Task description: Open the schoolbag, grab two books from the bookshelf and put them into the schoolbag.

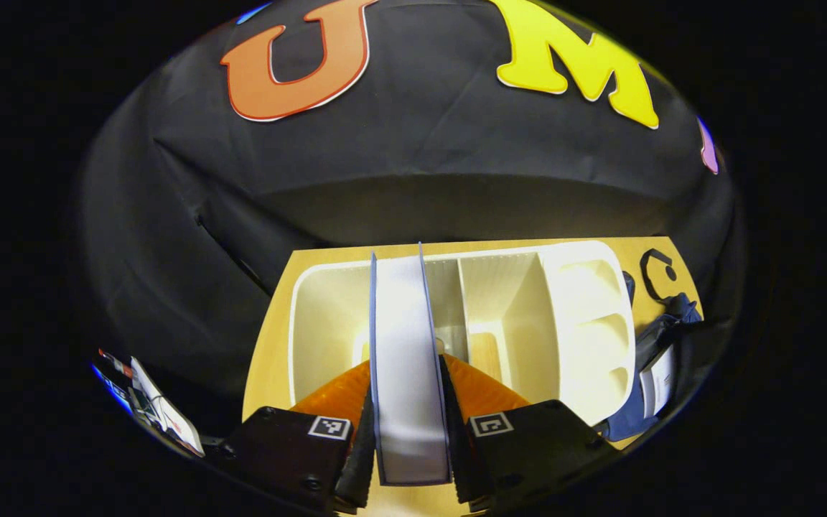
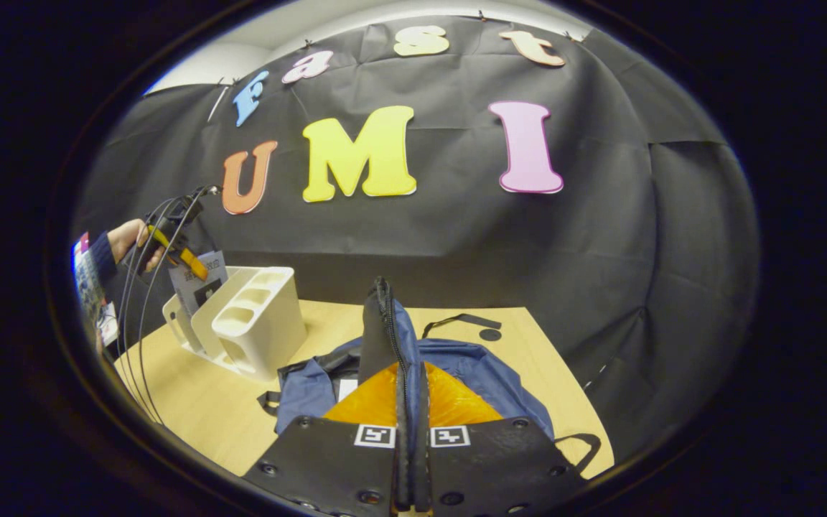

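In the left gripper view my left gripper (image 1: 408,377) is shut on a book (image 1: 403,316) with a blue cover and white page edges, held upright over the white bookshelf (image 1: 586,323). The blue schoolbag (image 1: 654,345) lies just right of the shelf. In the right gripper view my right gripper (image 2: 405,373) is shut on the schoolbag's zipped flap (image 2: 383,316), which stands lifted above the bag body (image 2: 500,373). Far left, a hand (image 2: 123,240) holds the left gripper (image 2: 176,248) with the book (image 2: 202,283) above the bookshelf (image 2: 255,316).
Everything rests on a light wooden table (image 2: 184,395) bounded by black cloth walls. A black strap (image 2: 460,319) lies on the table behind the bag. Cables (image 2: 137,323) hang from the left gripper past the table's left edge. Coloured clutter (image 1: 148,402) sits off the table.
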The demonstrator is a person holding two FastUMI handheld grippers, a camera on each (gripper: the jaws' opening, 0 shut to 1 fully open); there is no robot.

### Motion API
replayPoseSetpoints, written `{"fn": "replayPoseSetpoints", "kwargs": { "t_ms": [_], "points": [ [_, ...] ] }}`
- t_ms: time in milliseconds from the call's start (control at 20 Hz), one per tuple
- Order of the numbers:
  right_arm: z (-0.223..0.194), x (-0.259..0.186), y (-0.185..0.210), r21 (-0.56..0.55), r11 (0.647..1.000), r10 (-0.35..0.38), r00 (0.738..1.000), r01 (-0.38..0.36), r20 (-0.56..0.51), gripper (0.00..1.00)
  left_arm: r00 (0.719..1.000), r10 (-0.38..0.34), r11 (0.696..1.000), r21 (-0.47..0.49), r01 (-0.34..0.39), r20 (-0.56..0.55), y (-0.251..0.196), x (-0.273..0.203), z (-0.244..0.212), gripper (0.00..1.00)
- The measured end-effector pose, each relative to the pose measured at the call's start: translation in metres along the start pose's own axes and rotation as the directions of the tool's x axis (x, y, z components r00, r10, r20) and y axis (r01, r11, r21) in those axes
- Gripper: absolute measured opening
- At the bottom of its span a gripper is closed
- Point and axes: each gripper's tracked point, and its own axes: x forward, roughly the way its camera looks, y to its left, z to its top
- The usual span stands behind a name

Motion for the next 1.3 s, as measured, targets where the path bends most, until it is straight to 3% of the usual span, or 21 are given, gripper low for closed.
{"fn": "replayPoseSetpoints", "kwargs": {
  "t_ms": [50, 100, 300, 450, 850, 900, 1050, 1100, 1150, 1300],
  "points": [
    [-0.001, 0.001, -0.001, -0.001, 1.0, 0.001, 1.0, -0.001, -0.005, 0.03, 1.0, 0.006, 1.0, -0.014, -0.006, 0.002, 0.001, -0.003, -0.002, 0.45],
    [-0.003, 0.0, 0.0, -0.003, 1.0, 0.005, 1.0, -0.005, -0.007, 0.03, 1.0, 0.014, 0.999, -0.034, -0.014, 0.016, 0.005, -0.006, -0.003, 0.48],
    [-0.005, 0.001, -0.004, -0.003, 1.0, 0.005, 1.0, -0.005, -0.012, 0.03, 0.999, 0.011, 0.996, -0.089, -0.007, 0.048, 0.007, -0.024, -0.013, 0.42],
    [-0.007, 0.002, -0.003, -0.01, 1.0, 0.001, 1.0, -0.001, -0.019, 0.03, 0.995, -0.039, 0.989, -0.141, 0.051, 0.09, -0.004, -0.05, -0.02, 0.42],
    [-0.012, 0.01, 0.005, -0.065, 0.998, -0.008, 1.0, 0.006, -0.03, 0.03, 0.984, -0.057, 0.987, -0.135, 0.081, 0.169, 0.0, -0.111, -0.06, 0.42],
    [-0.013, 0.012, 0.006, -0.063, 0.998, -0.008, 0.999, 0.006, -0.034, 0.03, 0.982, -0.055, 0.987, -0.142, 0.081, 0.178, 0.002, -0.119, -0.067, 0.46],
    [-0.011, 0.014, 0.004, -0.074, 0.997, -0.024, 0.999, 0.021, -0.029, 0.03, 0.971, -0.043, 0.983, -0.165, 0.084, 0.236, 0.009, -0.141, -0.088, 0.42],
    [-0.012, 0.014, 0.003, -0.073, 0.997, -0.027, 0.999, 0.025, -0.028, 0.03, 0.97, -0.04, 0.979, -0.185, 0.086, 0.241, 0.009, -0.146, -0.099, 0.46],
    [-0.013, 0.015, 0.003, -0.069, 0.997, -0.029, 0.999, 0.027, -0.03, 0.03, 0.969, -0.044, 0.973, -0.209, 0.097, 0.242, 0.01, -0.149, -0.112, 0.42],
    [-0.015, 0.018, 0.004, -0.067, 0.997, -0.032, 0.999, 0.029, -0.043, 0.03, 0.965, -0.078, 0.938, -0.31, 0.157, 0.252, 0.007, -0.16, -0.138, 0.45]
  ]
}}
